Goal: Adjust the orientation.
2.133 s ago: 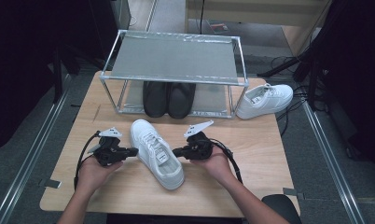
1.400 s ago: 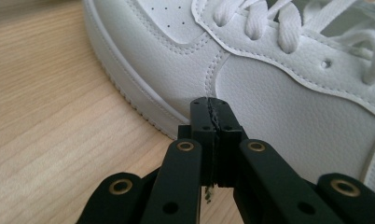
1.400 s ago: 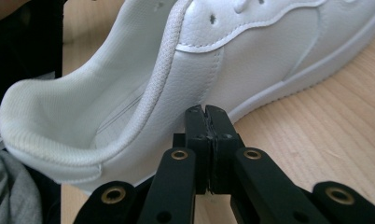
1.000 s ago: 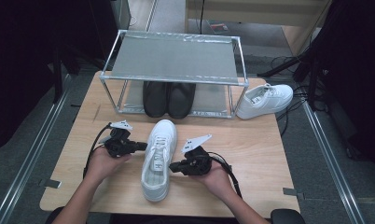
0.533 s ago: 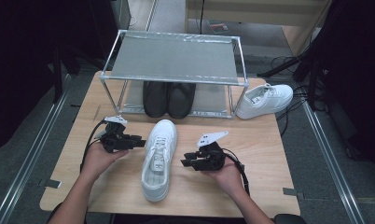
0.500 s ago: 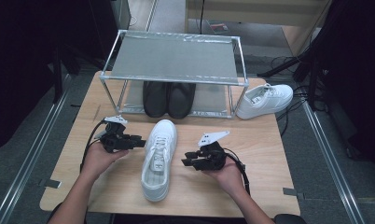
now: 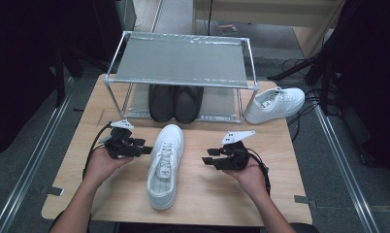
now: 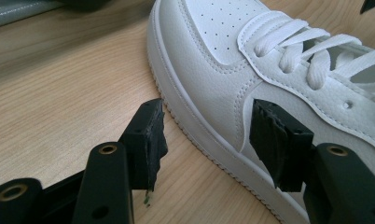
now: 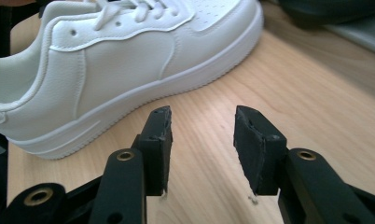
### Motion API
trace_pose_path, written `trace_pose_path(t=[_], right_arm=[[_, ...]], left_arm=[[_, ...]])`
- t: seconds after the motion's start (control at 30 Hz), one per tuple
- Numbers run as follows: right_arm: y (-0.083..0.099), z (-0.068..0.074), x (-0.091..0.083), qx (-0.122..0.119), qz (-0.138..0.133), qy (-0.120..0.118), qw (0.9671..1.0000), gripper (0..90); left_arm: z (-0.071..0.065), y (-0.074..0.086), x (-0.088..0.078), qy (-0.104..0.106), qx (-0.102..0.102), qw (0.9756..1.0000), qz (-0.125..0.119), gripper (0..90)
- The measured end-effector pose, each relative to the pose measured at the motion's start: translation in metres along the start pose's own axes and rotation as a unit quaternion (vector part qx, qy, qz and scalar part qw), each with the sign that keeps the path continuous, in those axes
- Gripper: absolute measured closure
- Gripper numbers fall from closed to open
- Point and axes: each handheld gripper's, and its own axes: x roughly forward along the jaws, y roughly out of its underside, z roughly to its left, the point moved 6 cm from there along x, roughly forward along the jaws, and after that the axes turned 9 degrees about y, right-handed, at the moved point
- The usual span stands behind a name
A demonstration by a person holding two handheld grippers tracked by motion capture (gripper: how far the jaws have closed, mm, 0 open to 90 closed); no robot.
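White leather lace-up sneaker (image 7: 165,165) lying centre frame on the pale wooden tabletop (image 7: 275,145), toe toward the metal mesh-topped shoe rack (image 7: 179,63). Left gripper (image 7: 143,150) just beside its left flank, jaws parted, empty. Right gripper (image 7: 207,160) near the other side, apart from it, jaws likewise spread, holding nothing. Probably light, smooth and a little slippery on the upper, firmer at sole and heel collar: best pinched at the collar or sidewall
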Motion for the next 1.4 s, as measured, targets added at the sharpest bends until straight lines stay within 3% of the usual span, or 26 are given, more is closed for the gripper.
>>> trace_pose_path(t=[0.4,0.5,1.03,1.23,1.4], right_arm=[[0.002,-0.042,-0.022,0.016,-0.002,0.045,0.9988,56.9],[0.003,-0.055,-0.024,0.030,-0.002,0.050,0.9983,56.8],[-0.002,-0.119,-0.041,0.073,-0.010,0.094,0.9928,56.8],[-0.003,-0.133,-0.046,0.088,-0.028,0.103,0.9903,56.6],[-0.003,-0.144,-0.050,0.090,-0.009,0.114,0.9893,57.2]], left_arm=[[-0.002,0.005,-0.002,-0.004,-0.004,1.0000,0.002,44.2],[-0.003,0.008,-0.005,-0.005,-0.003,1.0000,0.004,44.1],[-0.008,0.031,-0.017,-0.020,-0.017,0.9997,0.003,43.5],[-0.010,0.035,-0.018,-0.022,-0.018,0.9996,0.005,43.1],[-0.010,0.038,-0.018,-0.023,-0.017,0.9996,0.010,43.1]])
